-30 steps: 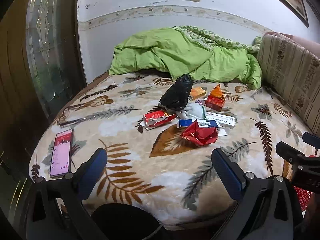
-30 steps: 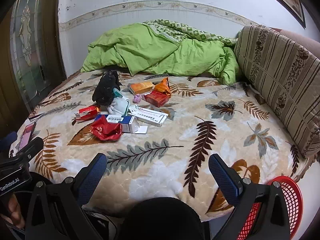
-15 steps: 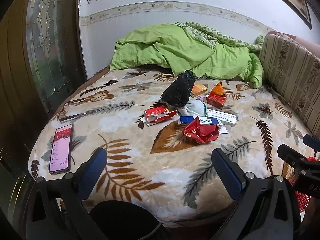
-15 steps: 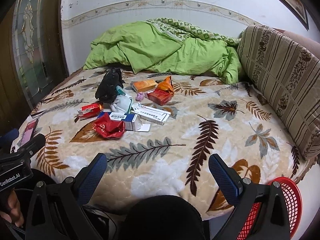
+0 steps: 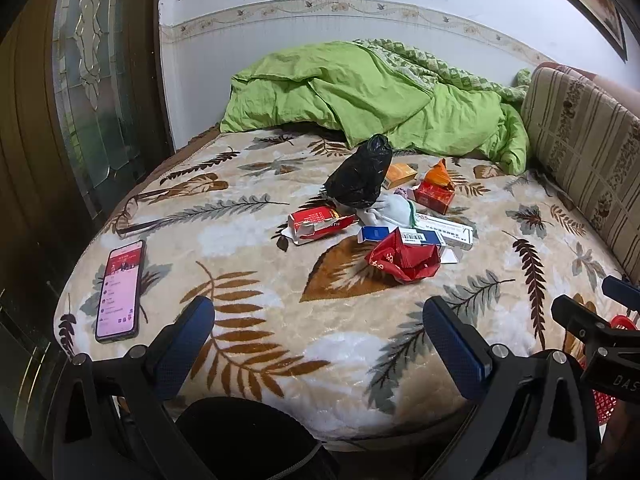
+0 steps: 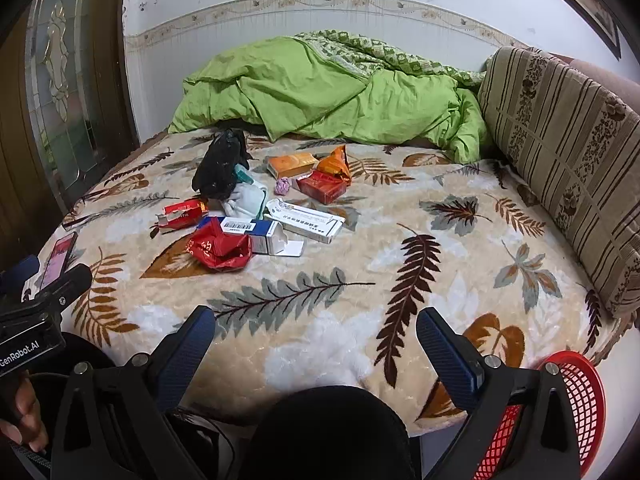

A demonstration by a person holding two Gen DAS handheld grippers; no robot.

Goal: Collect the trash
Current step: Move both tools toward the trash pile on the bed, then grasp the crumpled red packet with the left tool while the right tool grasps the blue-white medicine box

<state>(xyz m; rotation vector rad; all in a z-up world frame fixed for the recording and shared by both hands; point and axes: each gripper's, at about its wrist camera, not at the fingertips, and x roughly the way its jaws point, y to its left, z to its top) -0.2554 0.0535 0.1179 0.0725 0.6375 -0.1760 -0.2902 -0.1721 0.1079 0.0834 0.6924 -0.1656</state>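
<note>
In the left wrist view, the left gripper (image 5: 318, 330) is held wide open and empty above the near edge of the leaf-patterned blanket (image 5: 248, 296). A crumpled red foil wrapper (image 5: 404, 259) is seen mid-bed, beside a black plastic bag (image 5: 360, 178) and cartons. In the right wrist view, the right gripper (image 6: 316, 338) is likewise spread, empty; a red mesh basket (image 6: 580, 396) is seen at lower right.

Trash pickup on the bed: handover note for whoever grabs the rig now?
Left gripper: open, empty, at the bed's near edge.
Right gripper: open, empty, same edge.
Trash: one cluster mid-bed, with the crumpled red wrapper nearest, the blue-and-white box behind it, and the black bag further back.
Red basket: beside the bed, by the right gripper.
Phone: not trash.
Done: nothing collected.
Left: everything.
</note>
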